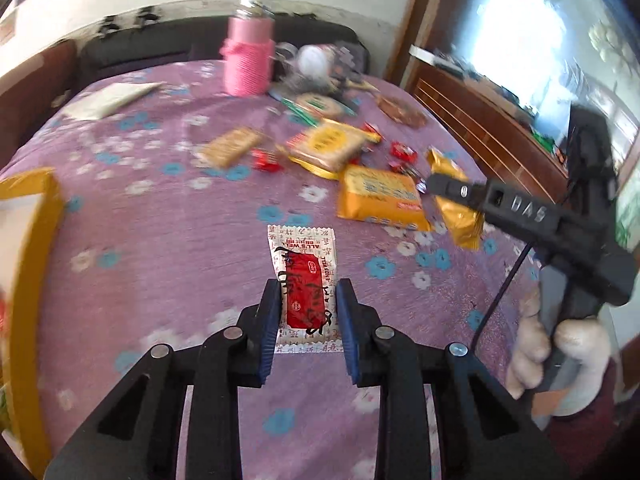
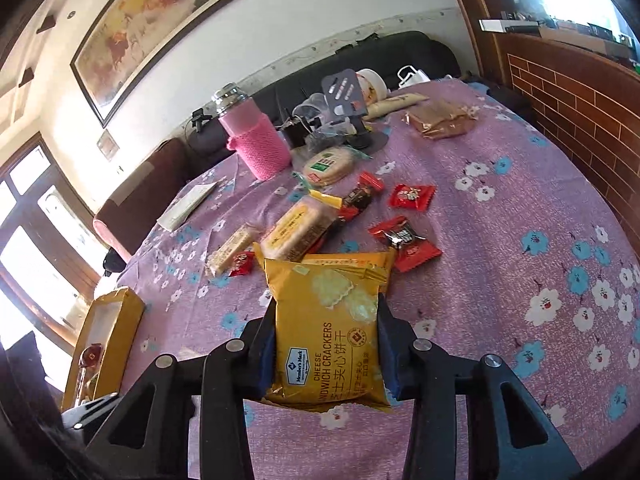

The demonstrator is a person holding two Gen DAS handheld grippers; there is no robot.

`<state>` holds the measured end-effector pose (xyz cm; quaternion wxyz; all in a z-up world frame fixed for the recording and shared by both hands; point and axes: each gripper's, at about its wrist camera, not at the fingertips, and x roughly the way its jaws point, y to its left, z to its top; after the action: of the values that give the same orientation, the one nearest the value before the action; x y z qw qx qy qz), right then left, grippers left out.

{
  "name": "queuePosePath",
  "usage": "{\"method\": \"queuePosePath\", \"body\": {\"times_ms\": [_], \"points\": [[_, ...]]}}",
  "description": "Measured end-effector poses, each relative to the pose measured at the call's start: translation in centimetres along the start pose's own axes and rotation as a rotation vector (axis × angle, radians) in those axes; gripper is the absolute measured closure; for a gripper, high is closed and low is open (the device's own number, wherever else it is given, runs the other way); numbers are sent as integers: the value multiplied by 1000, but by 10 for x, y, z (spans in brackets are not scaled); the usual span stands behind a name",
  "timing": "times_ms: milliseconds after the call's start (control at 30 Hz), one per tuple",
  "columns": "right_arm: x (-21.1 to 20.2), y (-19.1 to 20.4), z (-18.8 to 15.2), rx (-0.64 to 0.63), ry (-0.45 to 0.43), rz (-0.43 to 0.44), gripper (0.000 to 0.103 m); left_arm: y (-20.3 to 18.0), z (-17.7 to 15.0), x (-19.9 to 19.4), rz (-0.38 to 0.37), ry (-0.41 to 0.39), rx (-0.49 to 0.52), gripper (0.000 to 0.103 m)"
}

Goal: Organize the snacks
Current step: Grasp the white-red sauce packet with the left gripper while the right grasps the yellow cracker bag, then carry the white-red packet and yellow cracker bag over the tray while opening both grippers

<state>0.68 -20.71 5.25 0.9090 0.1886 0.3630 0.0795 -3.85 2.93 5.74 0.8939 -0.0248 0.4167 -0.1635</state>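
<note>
Both tools are loaded, so the picking step is judged to be done and a carrying step to be in hand. The left tool [image 1: 308,312] is closed on a small white-and-red sachet [image 1: 305,280], gripped by its long edges above the flowered purple tabletop [image 1: 160,240]. The right tool [image 2: 326,344] is clamped on a yellow packet of cheese sandwich crackers [image 2: 326,332], held at both sides and seen lifted clear of the cloth in the left wrist view. A yellow box [image 2: 104,332] with an open top is seen near the left edge of the tabletop, and it is taken to be the place for sorted snacks, though this cannot be confirmed. The remaining snacks, among them red candies [image 2: 412,196] and a biscuit pack [image 2: 296,228], are left scattered beside a pink bottle [image 2: 256,144]. Next, each item should be carried to the box and released one at a time, so that the tools are kept from colliding.
</note>
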Motion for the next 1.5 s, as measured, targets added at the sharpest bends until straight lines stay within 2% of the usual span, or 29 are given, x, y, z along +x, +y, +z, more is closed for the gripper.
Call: {"method": "queuePosePath", "body": {"times_ms": [200, 300, 467, 533, 633, 833, 1067, 1267, 1500], "points": [[1, 46, -9, -52, 45, 58, 61, 53, -12, -67, 62, -114, -99, 78], [2, 87, -15, -102, 72, 114, 61, 88, -24, -98, 111, -158, -153, 78], [6, 178, -30, -232, 120, 214, 61, 158, -51, -138, 209, -217, -283, 78], [10, 211, -36, -264, 150, 262, 61, 186, -61, -147, 255, -235, -332, 78], [19, 257, -47, -310, 192, 314, 61, 220, -73, -155, 276, -245, -394, 78], [54, 345, -80, -436, 265, 331, 62, 266, -84, -153, 305, -228, -453, 78], [107, 386, -111, -482, 356, 275, 62, 291, -86, -132, 294, -183, -466, 77], [141, 395, -116, -474, 397, 236, 62, 293, -81, -121, 276, -166, -472, 77], [154, 396, -117, -466, 414, 234, 61, 291, -79, -115, 273, -157, -479, 76]]}}
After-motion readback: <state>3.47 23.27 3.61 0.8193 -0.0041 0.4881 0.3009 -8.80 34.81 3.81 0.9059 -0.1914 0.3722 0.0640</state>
